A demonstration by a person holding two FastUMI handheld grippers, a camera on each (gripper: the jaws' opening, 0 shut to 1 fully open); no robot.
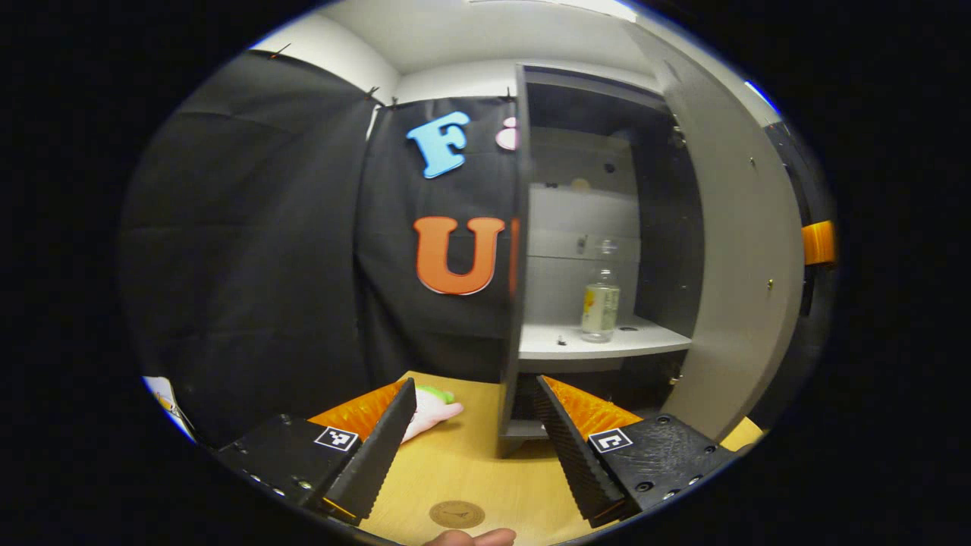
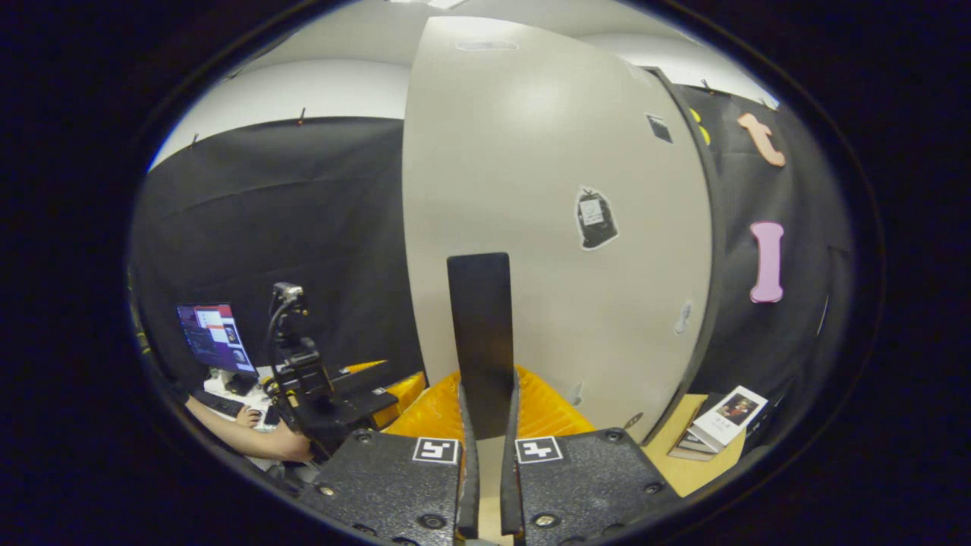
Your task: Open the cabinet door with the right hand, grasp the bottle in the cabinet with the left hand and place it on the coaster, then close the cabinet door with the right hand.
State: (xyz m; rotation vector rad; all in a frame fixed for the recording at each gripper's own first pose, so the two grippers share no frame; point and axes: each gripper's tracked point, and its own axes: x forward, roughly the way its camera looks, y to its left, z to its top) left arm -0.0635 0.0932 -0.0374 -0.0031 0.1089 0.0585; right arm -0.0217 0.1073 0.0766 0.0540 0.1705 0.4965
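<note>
The left gripper (image 1: 474,447) hangs with its fingers spread wide over the pale wooden table (image 1: 485,470), short of the open grey cabinet (image 1: 599,227), where a clear plastic bottle with a yellow-green label (image 1: 600,299) stands upright on the white shelf (image 1: 599,341). A round brown coaster (image 1: 457,514) lies on the table near the camera. The right gripper (image 2: 485,425) clamps the tall black handle (image 2: 479,334) of the pale grey cabinet door (image 2: 554,227).

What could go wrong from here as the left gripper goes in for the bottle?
1. The bottle stands tall and narrow near the shelf edge; a nudge from the open left gripper may tip it.
2. The right gripper is shut on the door handle; if it slips, the cabinet door might swing toward the reaching gripper.
3. The cabinet's side panel narrows the approach.
</note>
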